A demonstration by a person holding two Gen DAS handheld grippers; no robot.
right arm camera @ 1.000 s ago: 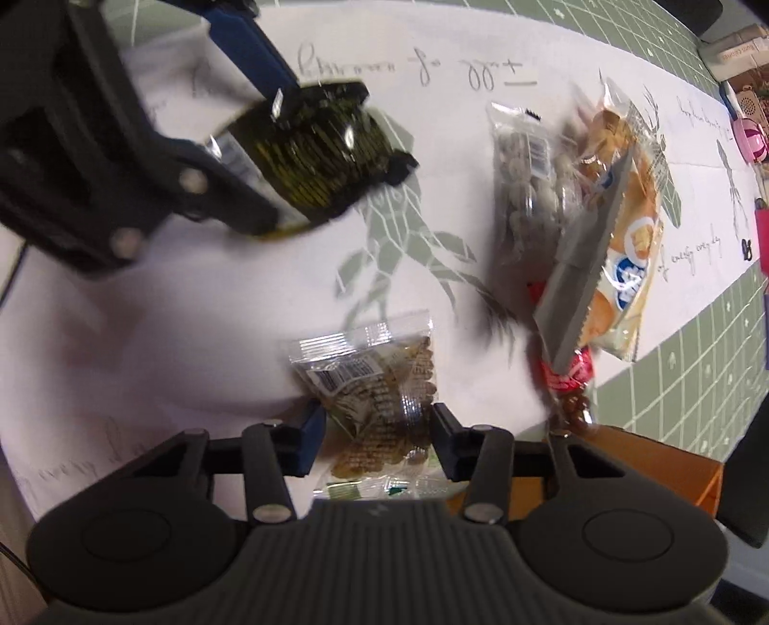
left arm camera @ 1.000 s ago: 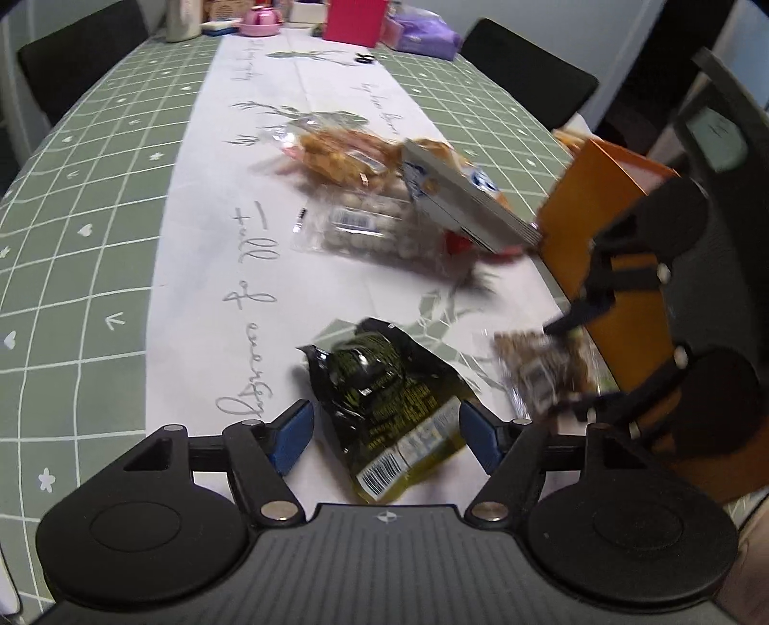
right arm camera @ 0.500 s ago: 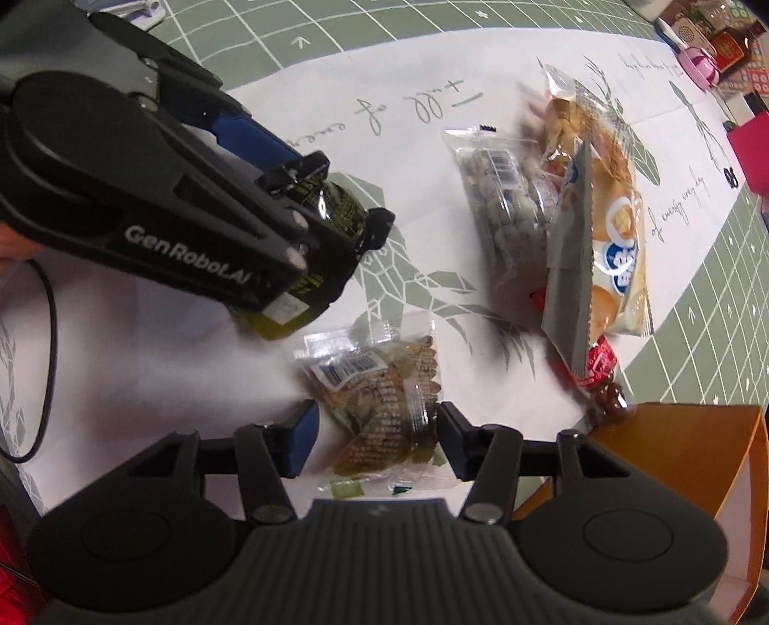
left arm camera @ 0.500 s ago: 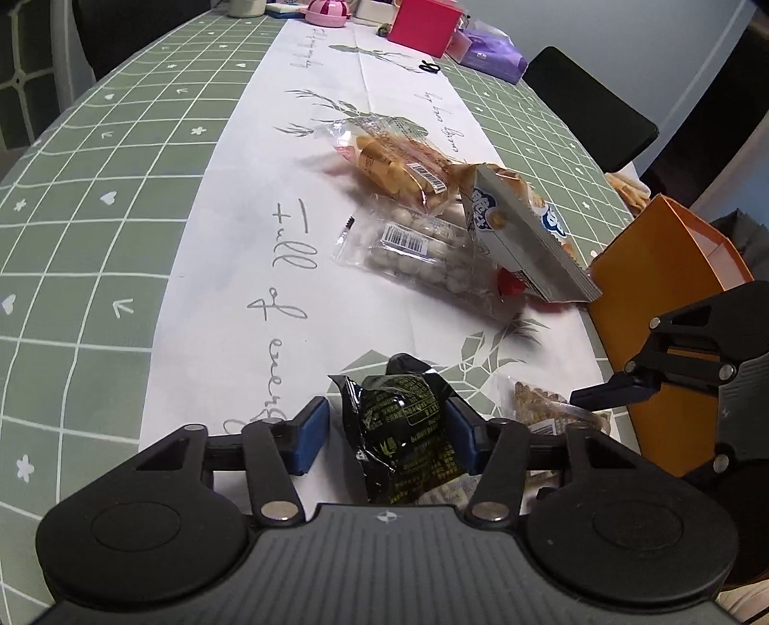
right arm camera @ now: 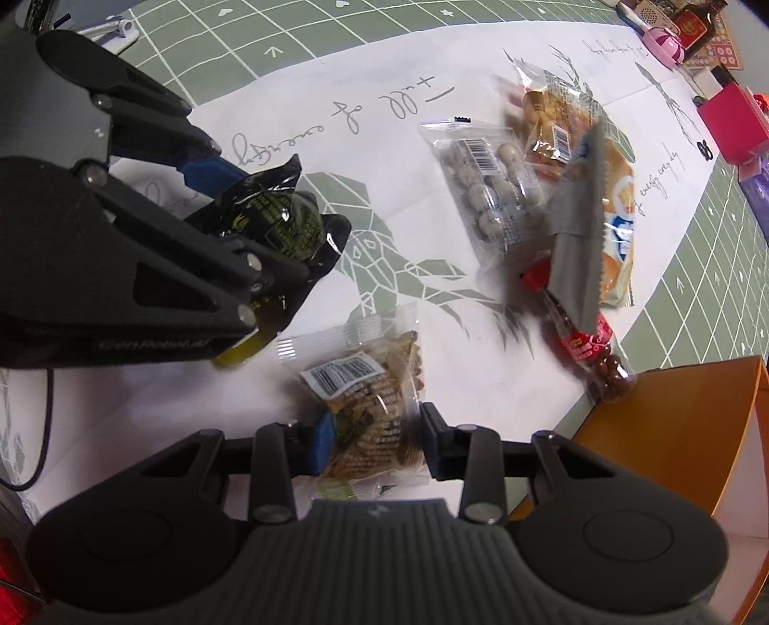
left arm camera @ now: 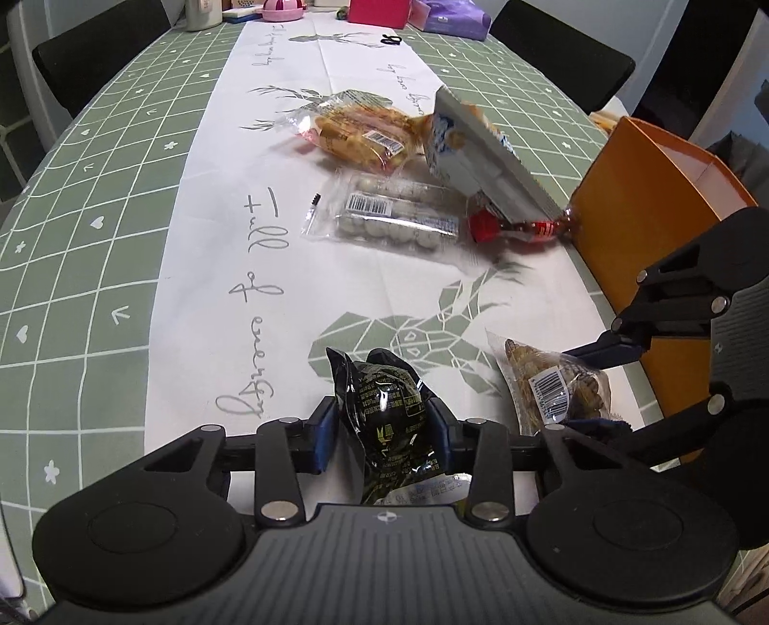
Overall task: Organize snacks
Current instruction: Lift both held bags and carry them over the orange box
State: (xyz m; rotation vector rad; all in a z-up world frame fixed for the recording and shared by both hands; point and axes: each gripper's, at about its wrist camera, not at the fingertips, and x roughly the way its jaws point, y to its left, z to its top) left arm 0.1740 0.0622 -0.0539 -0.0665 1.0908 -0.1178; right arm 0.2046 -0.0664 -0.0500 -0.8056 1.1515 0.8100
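While both tongs close: black packet [left arm camera: 389, 423] between left tongs [left arm camera: 382, 428], clear packet [right arm camera: 370, 423] between right tongs [right arm camera: 377, 437].

black chairs [left arm camera: 560, 45], pink box [left arm camera: 379, 10] (far end)

Black-and-gold snack packet [left arm camera: 389, 413]; orange box [left arm camera: 644, 202] beside it; bench [left arm camera: 96, 192] cloth green with white grid, white runner with grey script

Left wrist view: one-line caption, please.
Left gripper closing on a black snack packet; right gripper closing on a clear one.
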